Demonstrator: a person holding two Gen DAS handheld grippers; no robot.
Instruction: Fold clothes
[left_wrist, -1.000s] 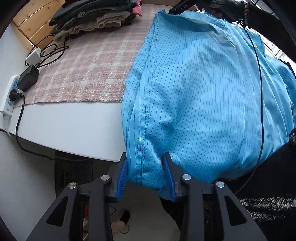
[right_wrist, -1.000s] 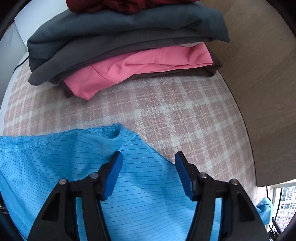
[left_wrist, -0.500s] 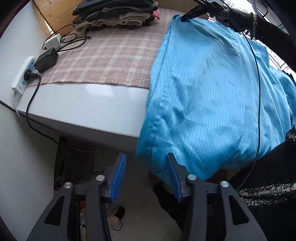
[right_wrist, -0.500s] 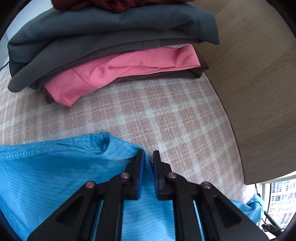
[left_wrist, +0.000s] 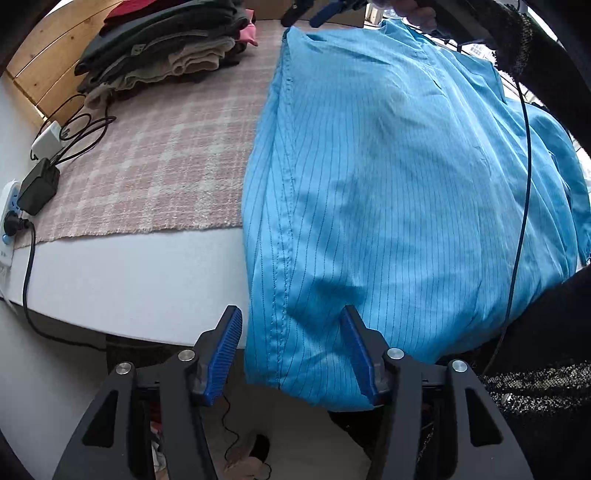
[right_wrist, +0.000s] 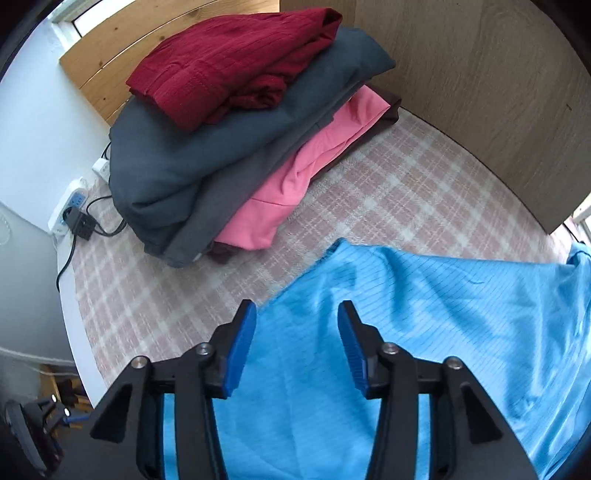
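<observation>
Blue garment (left_wrist: 388, 192) hem (draped) hangs between left gripper (left_wrist: 291, 350) jaws.

Shirt (left_wrist: 388, 192) spread on checked cloth (left_wrist: 177, 162), near hem hanging over table edge (left_wrist: 140, 280). Stack of folded clothes (right_wrist: 236, 122) on cloth at far left, well apart from shirt's far corner. Power strip (left_wrist: 9, 206) and adapters (left_wrist: 38, 186) on table left of cloth, near stack. Wooden panel (right_wrist: 491, 92) behind stack. Left gripper (left_wrist: 291, 350) straddles near hem; right gripper (right_wrist: 297, 343) above far corner.
</observation>
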